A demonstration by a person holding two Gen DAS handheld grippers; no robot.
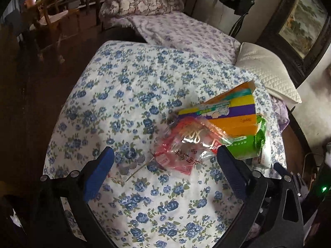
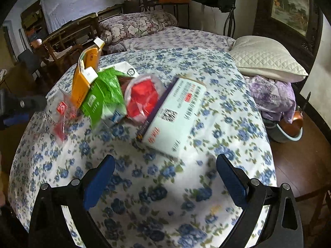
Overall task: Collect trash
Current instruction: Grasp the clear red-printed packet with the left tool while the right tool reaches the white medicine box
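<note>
Both grippers are hanging over the flowered bedspread [image 1: 128, 86], angled down at a heap of trash. L gripper [image 1: 165, 161] is standing wide open w/ nothing between the blue fingers [image 1: 99, 173]; same for R gripper [image 2: 165, 169], fully spread, empty.

Where the trash is sitting: in the left wrist view a crinkly clear-and-red plastic bag [image 1: 186, 144] is lying just ahead of the L gripper, touching a striped carton [image 1: 233, 113] in orange, purple, yellow and green. A few coins [image 1: 129, 166] and a thin stick [image 1: 142, 168] are lying by the left finger. In the right wrist view a white printed box [image 2: 175, 115] is sitting nearest the R gripper, leaning on a round clear tub w/ red contents [image 2: 142, 97]; past it a green wrapper [image 2: 107, 91] and the upright orange end of the carton.

Risks, as I'm judging them:
- Bag is thin and slippery; a pinch on one loose corner is prob going to slip or spill whatever's inside.
- Closing low is likely catching bedspread fabric along w/ the bag.
- Coins are right next to the trash, so a sweep may be scooping them in by mistake.
- Pulling the white box first may be tipping the tub and the leaning carton.
- Both grippers are working the same heap, so they could be bumping each other.
</note>
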